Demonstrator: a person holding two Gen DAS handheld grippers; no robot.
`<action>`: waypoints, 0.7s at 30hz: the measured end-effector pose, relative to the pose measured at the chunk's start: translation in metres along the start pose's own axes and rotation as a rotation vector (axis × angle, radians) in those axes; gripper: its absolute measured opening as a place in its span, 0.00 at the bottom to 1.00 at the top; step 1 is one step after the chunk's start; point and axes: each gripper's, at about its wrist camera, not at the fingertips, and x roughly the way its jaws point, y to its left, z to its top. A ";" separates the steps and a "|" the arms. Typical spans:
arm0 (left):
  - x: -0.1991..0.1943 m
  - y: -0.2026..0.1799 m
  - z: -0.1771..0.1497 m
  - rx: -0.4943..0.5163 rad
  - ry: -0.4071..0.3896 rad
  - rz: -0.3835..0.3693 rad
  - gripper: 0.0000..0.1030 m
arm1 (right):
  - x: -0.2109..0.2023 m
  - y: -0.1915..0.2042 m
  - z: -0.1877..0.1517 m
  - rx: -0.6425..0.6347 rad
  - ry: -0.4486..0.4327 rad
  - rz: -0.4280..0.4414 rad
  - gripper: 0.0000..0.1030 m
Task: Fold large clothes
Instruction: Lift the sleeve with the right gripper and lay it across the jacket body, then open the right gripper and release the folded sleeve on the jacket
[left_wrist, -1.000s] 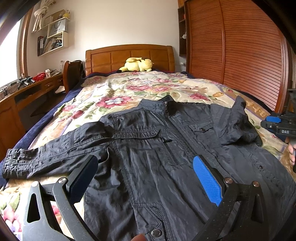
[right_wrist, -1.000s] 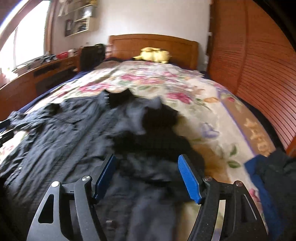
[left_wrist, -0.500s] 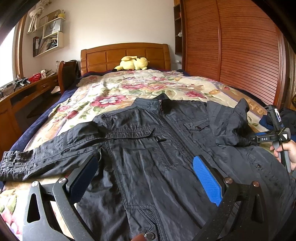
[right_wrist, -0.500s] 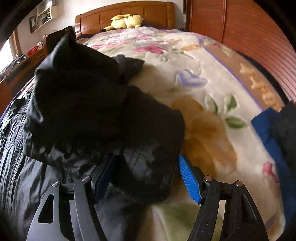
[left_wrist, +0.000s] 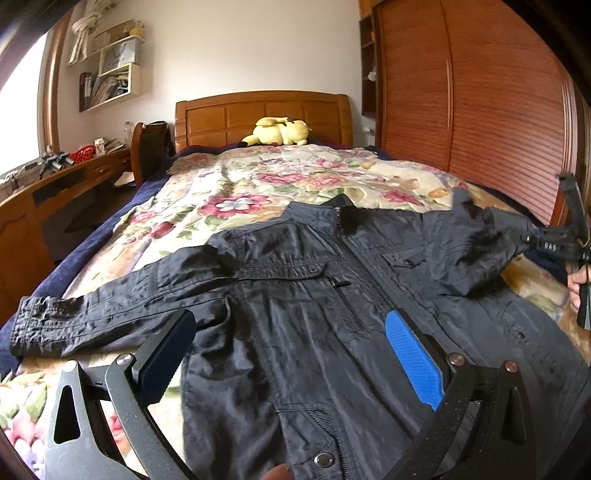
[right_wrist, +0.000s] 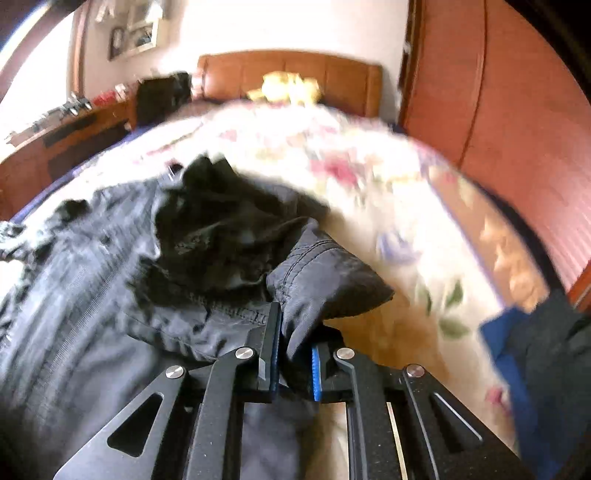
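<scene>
Jacket (left_wrist: 314, 317) lies face-up across the bed (left_wrist: 229, 184): thin, slick, floppy stuff, probably light. Right gripper (right_wrist: 293, 354) is clamped on the bunched sleeve cuff (right_wrist: 325, 284); left gripper (left_wrist: 291, 354) hovers spread wide over the hem. I'd grab seams and cuffs.

The bed (left_wrist: 155, 236) carries everything here, its wooden headboard (left_wrist: 258, 114) standing at the far end. A floral blanket (left_wrist: 236, 192) covers the top, and a dark blue cover (left_wrist: 96, 254) shows along its left edge. A yellow plush toy (left_wrist: 277, 131) lies at the head of the bed, just in front of the headboard. A black jacket (left_wrist: 314, 302) lies spread front-up on the near part of the blanket, collar toward the headboard, one sleeve stretched out flat to the left. In the right wrist view, a blue cloth (right_wrist: 506, 354) under a dark garment (right_wrist: 554, 332) lies at the bed's right edge.
</scene>
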 end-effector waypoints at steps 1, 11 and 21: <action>-0.002 0.003 0.001 -0.008 -0.005 0.001 1.00 | -0.003 0.006 0.009 -0.010 -0.014 0.013 0.12; -0.015 0.049 0.001 -0.085 -0.028 0.046 1.00 | 0.013 0.098 0.073 -0.141 -0.092 0.167 0.12; -0.012 0.070 -0.007 -0.109 -0.008 0.071 1.00 | 0.033 0.138 0.077 -0.186 -0.117 0.363 0.62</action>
